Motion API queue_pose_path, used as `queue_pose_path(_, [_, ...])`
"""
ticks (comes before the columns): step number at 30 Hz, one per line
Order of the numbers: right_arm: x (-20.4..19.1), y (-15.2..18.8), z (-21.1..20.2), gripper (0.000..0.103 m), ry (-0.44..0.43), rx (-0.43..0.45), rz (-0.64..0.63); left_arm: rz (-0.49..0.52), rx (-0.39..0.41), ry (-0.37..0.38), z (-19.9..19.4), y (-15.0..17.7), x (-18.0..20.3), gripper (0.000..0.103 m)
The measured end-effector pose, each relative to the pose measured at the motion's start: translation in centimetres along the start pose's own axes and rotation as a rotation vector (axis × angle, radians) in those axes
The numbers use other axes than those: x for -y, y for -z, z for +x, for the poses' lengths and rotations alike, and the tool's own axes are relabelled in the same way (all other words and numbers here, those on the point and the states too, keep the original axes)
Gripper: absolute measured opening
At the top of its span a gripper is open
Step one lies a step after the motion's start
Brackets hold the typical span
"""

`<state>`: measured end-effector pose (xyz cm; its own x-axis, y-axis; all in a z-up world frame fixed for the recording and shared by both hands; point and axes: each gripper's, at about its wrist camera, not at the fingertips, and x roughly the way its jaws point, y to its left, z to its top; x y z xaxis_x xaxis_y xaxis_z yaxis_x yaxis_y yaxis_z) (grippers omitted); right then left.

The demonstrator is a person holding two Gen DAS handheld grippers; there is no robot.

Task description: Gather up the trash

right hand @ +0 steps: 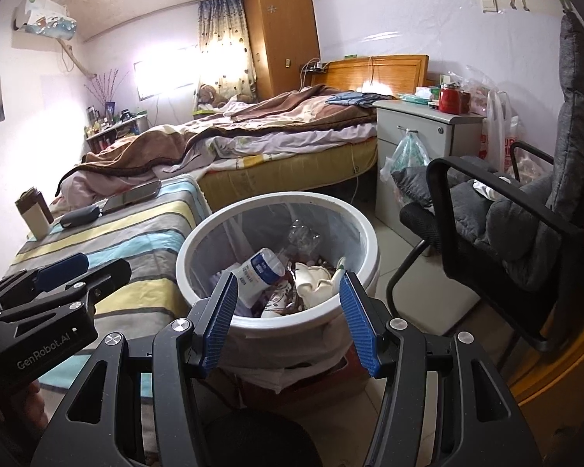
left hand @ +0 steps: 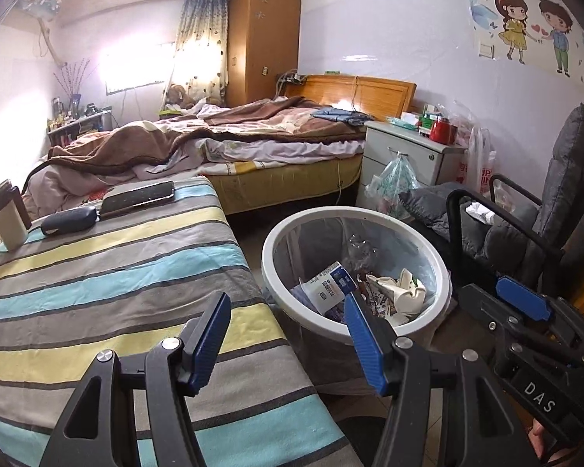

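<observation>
My left gripper (left hand: pixel 288 344) sits at the bottom of the left wrist view with its blue-padded fingers (left hand: pixel 210 344) spread apart and nothing between them. Beneath its left finger is the striped cloth (left hand: pixel 109 272) of the table; its right finger stands in front of the near rim of the white trash bin (left hand: pixel 444 272), which fills the centre-right of that frame.

My right gripper (right hand: pixel 288 321) is likewise open and empty, low in the centre of the right wrist view, and the bin (right hand: pixel 366 241) lies directly behind and between its fingers (right hand: pixel 220 321). A clear liner covers the inside of the bin. In it I see a white and blue carton (right hand: pixel 261 272), crumpled cream-coloured paper (right hand: pixel 315 278), a clear crushed plastic bottle (right hand: pixel 303 237) and some printed wrappers I cannot make out.

On the striped table, toward the left of the frame, lie a dark glasses case (left hand: pixel 70 220), a flat black device (left hand: pixel 138 197) and a small upright beige and brown box (left hand: pixel 7 216). To the right of the bin stands a black-framed chair with grey cushions (left hand: pixel 525 225), with a crumpled white tissue (left hand: pixel 481 210) on its seat. Behind it all, across the middle of the frame, is an unmade bed with a brown blanket (left hand: pixel 198 140), and a pale bedside cabinet (left hand: pixel 405 155) with a plastic bag hanging from its handle.
</observation>
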<state>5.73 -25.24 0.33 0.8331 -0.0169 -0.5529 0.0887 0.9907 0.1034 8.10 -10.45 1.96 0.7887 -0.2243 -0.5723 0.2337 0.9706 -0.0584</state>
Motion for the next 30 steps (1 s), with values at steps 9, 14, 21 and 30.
queue_pose_path(9, [-0.8,0.3,-0.6,0.056,0.012,0.028,-0.017,0.0,0.012,-0.021,-0.9,0.5,-0.2,0.06])
queue_pose_path(14, [-1.0,0.7,-0.7,0.056,0.006,0.027,-0.015,-0.001,0.012,-0.031,-0.9,0.5,-0.1,0.06])
queue_pose_path(21, [-1.1,0.7,-0.8,0.056,0.006,0.025,-0.018,-0.009,0.01,-0.038,-0.9,0.6,-0.3,0.06])
queue_pose_path(30, [-1.3,0.8,-0.8,0.056,0.005,0.027,-0.02,-0.017,0.012,-0.045,-1.1,0.6,-0.5,0.06])
